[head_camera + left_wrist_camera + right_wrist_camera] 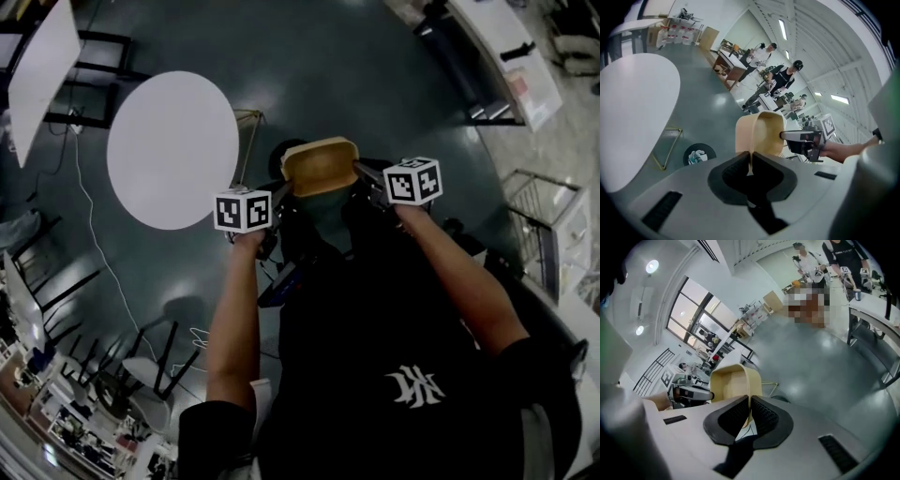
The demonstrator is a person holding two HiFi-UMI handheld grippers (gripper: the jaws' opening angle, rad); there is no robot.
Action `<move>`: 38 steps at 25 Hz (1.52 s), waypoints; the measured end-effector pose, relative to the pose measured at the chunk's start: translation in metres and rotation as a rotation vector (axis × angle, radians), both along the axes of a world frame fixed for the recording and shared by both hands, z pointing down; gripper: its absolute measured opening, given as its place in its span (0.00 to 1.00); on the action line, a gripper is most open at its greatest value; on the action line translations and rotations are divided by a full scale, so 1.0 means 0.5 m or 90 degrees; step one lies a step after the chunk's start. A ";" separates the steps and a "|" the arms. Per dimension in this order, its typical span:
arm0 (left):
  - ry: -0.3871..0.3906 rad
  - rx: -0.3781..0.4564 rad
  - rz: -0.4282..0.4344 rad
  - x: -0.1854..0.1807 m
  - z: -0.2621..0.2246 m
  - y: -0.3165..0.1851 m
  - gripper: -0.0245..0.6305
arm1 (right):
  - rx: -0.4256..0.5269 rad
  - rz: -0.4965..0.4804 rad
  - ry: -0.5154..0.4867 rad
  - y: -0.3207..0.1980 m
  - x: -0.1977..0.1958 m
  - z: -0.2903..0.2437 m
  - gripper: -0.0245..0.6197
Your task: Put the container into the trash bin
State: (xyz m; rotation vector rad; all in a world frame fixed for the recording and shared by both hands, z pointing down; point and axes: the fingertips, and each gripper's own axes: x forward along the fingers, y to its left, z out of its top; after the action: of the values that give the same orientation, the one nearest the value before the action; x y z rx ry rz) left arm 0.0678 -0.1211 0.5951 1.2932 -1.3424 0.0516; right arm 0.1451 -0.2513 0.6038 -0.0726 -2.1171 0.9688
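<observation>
Jaws of left gripper (751, 161) and right gripper (749, 408) each pinch an opposite rim of the tan shallow plastic container (320, 164), held aloft; the round black trash bin (699, 153) sits below, slightly leftward.

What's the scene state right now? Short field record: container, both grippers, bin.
container: tan, off the floor, carried between both grippers
left gripper: shut on container's rim
right gripper: shut on the opposite rim
trash bin: dark, round, on floor by the white round table, some rubbish inside
task status: container not yet in bin
</observation>
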 end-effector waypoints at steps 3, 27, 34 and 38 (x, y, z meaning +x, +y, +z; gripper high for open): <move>0.001 -0.028 -0.018 0.032 0.036 0.009 0.08 | -0.009 -0.047 0.020 -0.005 0.005 0.034 0.11; 0.041 -0.138 -0.159 0.005 0.452 0.122 0.07 | -0.023 -0.123 0.120 0.083 -0.060 0.436 0.11; 0.043 -0.154 -0.162 -0.016 0.575 0.114 0.07 | -0.012 -0.114 0.141 0.078 -0.075 0.558 0.11; 0.046 -0.161 -0.168 -0.025 0.638 0.123 0.06 | -0.010 -0.123 0.156 0.092 -0.078 0.620 0.11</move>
State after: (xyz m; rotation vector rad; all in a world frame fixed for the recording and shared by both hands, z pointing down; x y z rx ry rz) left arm 0.0550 -0.0598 0.9143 0.8924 -1.3849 -0.0077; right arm 0.1060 -0.2055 0.9137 -0.1557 -1.8409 0.8355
